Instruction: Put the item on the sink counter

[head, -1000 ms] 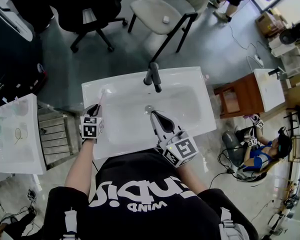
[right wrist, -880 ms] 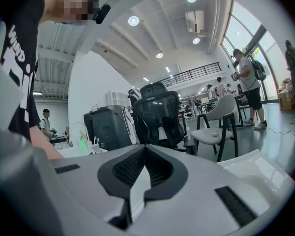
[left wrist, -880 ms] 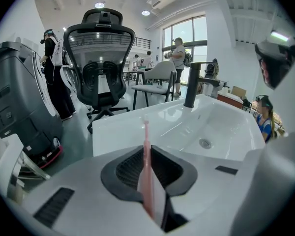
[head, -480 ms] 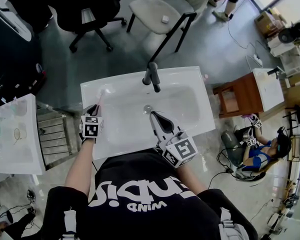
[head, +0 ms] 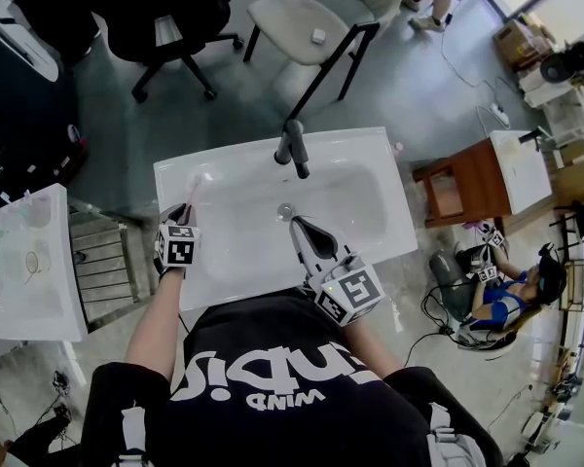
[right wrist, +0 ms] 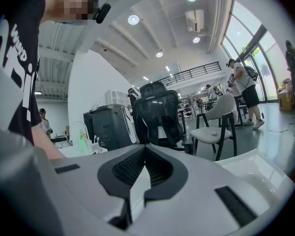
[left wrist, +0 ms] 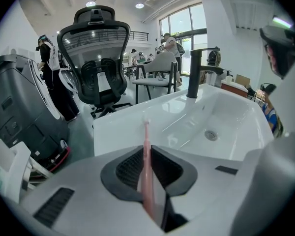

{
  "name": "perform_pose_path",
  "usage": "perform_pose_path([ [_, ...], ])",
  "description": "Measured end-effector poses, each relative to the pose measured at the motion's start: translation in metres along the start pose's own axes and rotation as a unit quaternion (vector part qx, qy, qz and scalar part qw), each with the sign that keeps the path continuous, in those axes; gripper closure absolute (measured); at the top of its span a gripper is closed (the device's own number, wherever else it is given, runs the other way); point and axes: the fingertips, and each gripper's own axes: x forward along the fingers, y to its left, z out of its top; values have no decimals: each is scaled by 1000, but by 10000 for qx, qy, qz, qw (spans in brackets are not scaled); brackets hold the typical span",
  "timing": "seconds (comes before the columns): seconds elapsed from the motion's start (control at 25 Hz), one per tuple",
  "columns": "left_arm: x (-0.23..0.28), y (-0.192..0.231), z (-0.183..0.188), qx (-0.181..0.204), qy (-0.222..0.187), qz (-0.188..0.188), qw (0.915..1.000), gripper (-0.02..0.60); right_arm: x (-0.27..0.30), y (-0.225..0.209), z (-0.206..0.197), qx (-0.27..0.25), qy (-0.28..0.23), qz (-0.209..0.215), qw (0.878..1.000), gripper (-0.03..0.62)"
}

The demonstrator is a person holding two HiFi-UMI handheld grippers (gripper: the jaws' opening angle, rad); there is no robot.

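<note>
My left tongs (head: 185, 216) are clamped on a pink toothbrush (left wrist: 146, 137); its handle sits between the pads and its head reaches out over the left flat of the white sink counter (head: 224, 163), though I cannot tell whether it touches; further along, the dark faucet (head: 294, 149) stands at the back rim above the basin; my right tongs (head: 298, 225) hang over the basin near the drain, jaws together with nothing between them.
</note>
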Motion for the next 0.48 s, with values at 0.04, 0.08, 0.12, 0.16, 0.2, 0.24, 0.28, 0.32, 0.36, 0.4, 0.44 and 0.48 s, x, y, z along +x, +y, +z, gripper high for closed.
perform_pose_path([
  [0.04, 0, 0, 0, -3, 0, 6, 10000, 522, 0, -1, 0, -1, 0, -7, 10000, 576],
  [0.08, 0, 0, 0, -3, 0, 11, 10000, 522, -1, -1, 1, -10, -3, -17, 10000, 576],
  [0.12, -1, 0, 0, 0, 0, 17, 10000, 522, -2, -1, 1, -20, -10, -27, 10000, 576],
  [0.16, -1, 0, -1, 5, 3, 26, 10000, 522, -2, -1, 1, -23, -19, -33, 10000, 576],
  [0.2, -1, 0, -1, 10, 8, 38, 10000, 522, -2, -2, 0, -16, -28, -32, 10000, 576],
  [0.24, 0, 0, -2, 15, 16, 49, 10000, 522, -3, -2, -1, -9, -32, -29, 10000, 576],
  [0.28, 0, 0, -2, 19, 18, 57, 10000, 522, -2, -2, -1, -5, -30, -29, 10000, 576],
  [0.32, 1, 0, -2, 19, 13, 62, 10000, 522, -2, -3, -2, 5, -24, -29, 10000, 576],
  [0.36, 1, 0, -2, 13, 7, 64, 10000, 522, -2, -3, -3, 26, -20, -26, 10000, 576],
  [0.4, 1, 1, -2, 4, 7, 67, 10000, 522, -2, -3, -4, 43, -16, -24, 10000, 576],
  [0.44, 1, 1, -2, -5, 13, 68, 10000, 522, -2, -3, -4, 43, -13, -26, 10000, 576],
  [0.48, 1, 0, -2, -14, 28, 67, 10000, 522, -2, -3, -3, 31, -9, -29, 10000, 576],
])
